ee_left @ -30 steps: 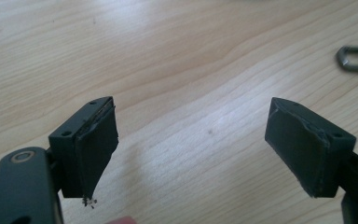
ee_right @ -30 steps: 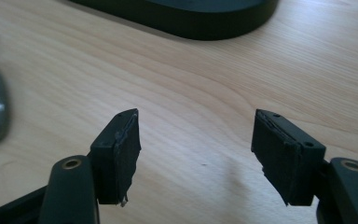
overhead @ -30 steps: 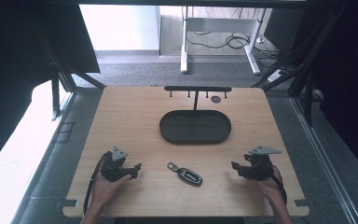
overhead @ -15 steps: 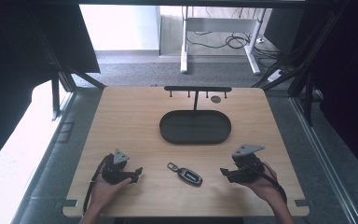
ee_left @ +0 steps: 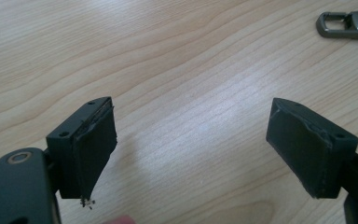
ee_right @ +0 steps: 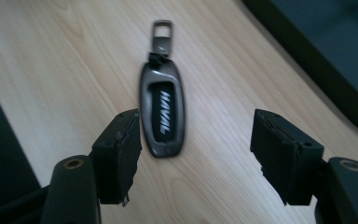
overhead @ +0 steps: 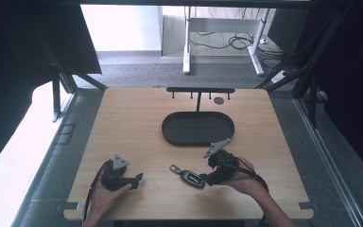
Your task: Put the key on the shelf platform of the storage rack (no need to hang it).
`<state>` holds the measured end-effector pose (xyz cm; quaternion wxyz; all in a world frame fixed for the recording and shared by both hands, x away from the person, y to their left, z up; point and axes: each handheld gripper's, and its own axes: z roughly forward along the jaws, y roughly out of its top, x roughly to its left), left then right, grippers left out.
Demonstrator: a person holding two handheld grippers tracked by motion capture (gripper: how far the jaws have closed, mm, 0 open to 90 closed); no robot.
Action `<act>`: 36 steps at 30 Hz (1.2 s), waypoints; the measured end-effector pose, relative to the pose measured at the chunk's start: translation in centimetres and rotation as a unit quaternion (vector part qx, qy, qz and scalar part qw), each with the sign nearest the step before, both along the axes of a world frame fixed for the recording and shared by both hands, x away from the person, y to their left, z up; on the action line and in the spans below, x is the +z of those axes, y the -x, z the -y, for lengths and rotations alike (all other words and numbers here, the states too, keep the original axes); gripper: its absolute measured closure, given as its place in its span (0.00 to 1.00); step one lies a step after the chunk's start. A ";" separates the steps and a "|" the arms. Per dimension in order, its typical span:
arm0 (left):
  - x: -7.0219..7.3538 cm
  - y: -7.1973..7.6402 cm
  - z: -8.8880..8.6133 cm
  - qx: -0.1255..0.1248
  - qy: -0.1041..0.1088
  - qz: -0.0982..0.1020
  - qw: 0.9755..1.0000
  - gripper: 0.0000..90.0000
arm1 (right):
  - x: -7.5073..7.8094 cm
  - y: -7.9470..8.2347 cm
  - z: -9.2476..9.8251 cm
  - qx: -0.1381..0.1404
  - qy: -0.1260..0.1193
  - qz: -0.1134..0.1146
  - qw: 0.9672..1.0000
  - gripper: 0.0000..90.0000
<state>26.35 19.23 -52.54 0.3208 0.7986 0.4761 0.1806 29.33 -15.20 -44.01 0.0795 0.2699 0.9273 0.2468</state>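
A grey car key fob (overhead: 188,176) with a metal clip lies flat on the wooden table (overhead: 132,123) near the front edge. In the right gripper view the key fob (ee_right: 162,114) rests just ahead of the left jaw, its clip pointing away. My right gripper (overhead: 209,178) sits directly right of the fob, jaws apart with nothing between the pads; the right gripper (ee_right: 196,156) is open. My left gripper (overhead: 138,179) rests at the front left, wide open over bare wood; from the left gripper (ee_left: 191,154), the fob (ee_left: 347,24) lies off at the top right.
A black oval tray (overhead: 198,128) lies at the table's middle, its edge (ee_right: 335,70) close to the right gripper's far side. Behind it stands a black rack with small hooks (overhead: 200,91) and a round dark disc (overhead: 219,100).
My right gripper has travelled left across the table from the front right to the key fob's side, rising a little. The left gripper has stayed put.
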 end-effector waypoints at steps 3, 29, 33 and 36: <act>0.2 0.2 -0.4 0.005 0.008 0.004 1.000 0.18 | -0.2 -0.1 -1.8 0.018 0.018 -0.010 1.000 0.38; 0.3 0.1 -0.6 0.005 0.008 -0.006 1.000 0.19 | -5.8 -3.1 -7.0 0.066 0.110 -0.066 0.990 0.50; 0.3 0.2 -0.5 0.001 0.004 -0.005 1.000 0.19 | -6.3 -3.0 -7.2 0.064 0.126 -0.077 0.987 0.54; 0.5 0.4 -0.5 0.001 0.003 -0.004 1.000 0.19 | -6.4 -3.2 -7.0 0.057 0.121 -0.083 0.988 0.54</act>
